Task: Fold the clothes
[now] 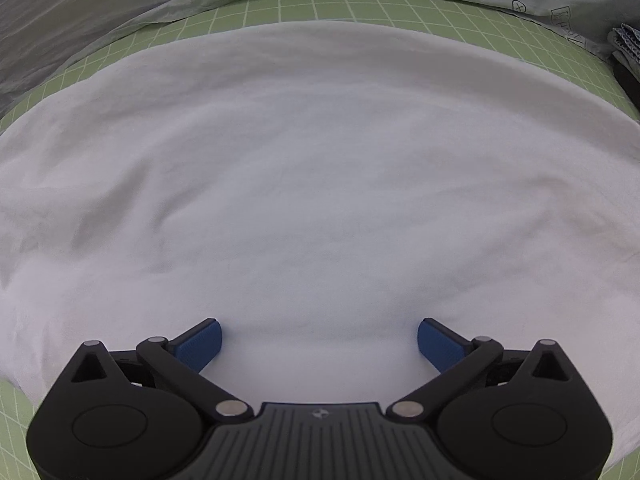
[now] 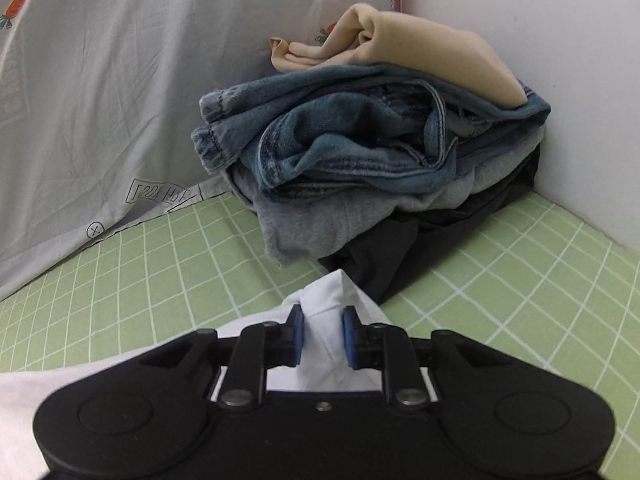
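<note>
A white garment (image 1: 320,180) lies spread flat over the green checked mat (image 1: 360,8) and fills most of the left wrist view. My left gripper (image 1: 319,344) hovers just above its near part, pointing steeply down, blue pads wide apart with nothing between them. In the right wrist view a pointed corner of the same white garment (image 2: 324,300) rises between the blue pads of my right gripper (image 2: 323,336). The pads stand close together and the cloth is pinched into a peak between them.
A pile of clothes sits in the corner ahead of the right gripper: beige cloth (image 2: 420,48) on top, blue jeans (image 2: 360,140), a grey piece (image 2: 320,220) and a black one (image 2: 400,252) underneath. A grey printed sheet (image 2: 100,80) hangs behind; a white wall (image 2: 560,80) stands right.
</note>
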Motion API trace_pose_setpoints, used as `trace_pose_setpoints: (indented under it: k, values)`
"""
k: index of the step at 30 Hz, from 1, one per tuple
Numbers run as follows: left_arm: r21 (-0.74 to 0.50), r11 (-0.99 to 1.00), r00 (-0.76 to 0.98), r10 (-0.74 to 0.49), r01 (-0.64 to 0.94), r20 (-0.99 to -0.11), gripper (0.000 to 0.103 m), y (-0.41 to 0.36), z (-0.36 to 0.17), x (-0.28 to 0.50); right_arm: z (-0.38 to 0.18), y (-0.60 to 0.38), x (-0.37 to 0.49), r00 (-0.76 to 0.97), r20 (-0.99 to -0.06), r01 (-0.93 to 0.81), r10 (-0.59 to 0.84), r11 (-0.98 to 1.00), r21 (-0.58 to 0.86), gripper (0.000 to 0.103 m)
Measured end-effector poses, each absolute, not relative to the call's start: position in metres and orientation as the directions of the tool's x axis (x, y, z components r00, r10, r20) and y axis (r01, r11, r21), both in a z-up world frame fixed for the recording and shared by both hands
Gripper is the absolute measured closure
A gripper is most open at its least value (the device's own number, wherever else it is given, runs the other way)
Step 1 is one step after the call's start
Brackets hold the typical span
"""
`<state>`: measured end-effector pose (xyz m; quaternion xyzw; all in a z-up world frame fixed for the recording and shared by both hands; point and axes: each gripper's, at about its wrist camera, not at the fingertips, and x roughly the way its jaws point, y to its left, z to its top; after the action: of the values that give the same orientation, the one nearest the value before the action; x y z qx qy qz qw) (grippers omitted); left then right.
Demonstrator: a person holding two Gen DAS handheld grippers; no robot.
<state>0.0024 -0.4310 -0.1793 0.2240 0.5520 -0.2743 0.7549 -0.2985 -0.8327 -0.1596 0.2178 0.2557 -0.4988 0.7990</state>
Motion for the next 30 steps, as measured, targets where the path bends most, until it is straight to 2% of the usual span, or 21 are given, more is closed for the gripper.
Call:
trace_pose_setpoints:
  k: [4, 6, 7, 8, 9, 11, 13, 18, 21, 24, 27, 30]
  values:
    - [0.034, 0.748, 0.240, -0.169, 0.663, -0.956, 0.000, -0.430, -0.179, 0.004, -0.168, -0.851, -0.285, 0.303, -0.648, 0.929, -0.698, 0.368, 0.037, 0.082]
    - [0.037, 0.746, 0.239, -0.165, 0.665, -0.957, 0.000, -0.430, -0.179, 0.004, -0.170, -0.846, -0.274, 0.241, -0.648, 0.931, -0.722, 0.361, -0.056, 0.079]
    - [0.039, 0.744, 0.239, -0.164, 0.667, -0.957, 0.000, -0.429, -0.178, 0.005, -0.171, -0.840, -0.267, 0.206, -0.643, 0.926, -0.738, 0.359, -0.116, 0.073]
    - [0.040, 0.745, 0.242, -0.165, 0.665, -0.956, 0.000, -0.428, -0.178, 0.004, -0.170, -0.833, -0.263, 0.172, -0.634, 0.922, -0.754, 0.350, -0.167, 0.059]
    - [0.040, 0.748, 0.248, -0.168, 0.662, -0.954, 0.000, -0.428, -0.178, 0.003, -0.165, -0.823, -0.260, 0.141, -0.619, 0.919, -0.772, 0.335, -0.208, 0.051]
    - [0.042, 0.751, 0.255, -0.171, 0.659, -0.952, 0.000, -0.427, -0.178, 0.001, -0.159, -0.797, -0.261, 0.157, -0.614, 0.917, -0.774, 0.345, -0.200, 0.022]
    - [0.045, 0.750, 0.257, -0.169, 0.660, -0.951, 0.000, -0.426, -0.178, 0.001, -0.155, -0.767, -0.264, 0.208, -0.625, 0.911, -0.753, 0.382, -0.156, 0.014]
    - [0.043, 0.732, 0.257, -0.182, 0.680, -0.949, 0.000, -0.418, -0.172, 0.000, -0.168, -0.693, -0.270, 0.333, -0.705, 0.867, -0.626, 0.498, -0.032, 0.008]
    - [0.028, 0.748, 0.268, -0.202, 0.663, -0.942, 0.000, -0.405, -0.158, -0.005, -0.181, -0.665, -0.293, 0.295, -0.723, 0.898, -0.624, 0.440, -0.013, 0.007]
    - [0.009, 0.793, 0.292, -0.214, 0.609, -0.932, 0.000, -0.383, -0.147, 0.005, -0.186, -0.651, -0.337, 0.268, -0.701, 0.934, -0.661, 0.355, 0.022, 0.006]
    - [-0.011, 0.842, 0.322, -0.218, 0.539, -0.921, 0.000, -0.359, -0.137, 0.016, -0.184, -0.647, -0.364, 0.158, -0.688, 0.956, -0.709, 0.283, -0.073, 0.007]
    - [-0.035, 0.898, 0.354, -0.209, 0.439, -0.912, 0.000, -0.323, -0.128, 0.027, -0.180, -0.645, -0.377, 0.150, -0.691, 0.953, -0.707, 0.289, -0.088, 0.009]
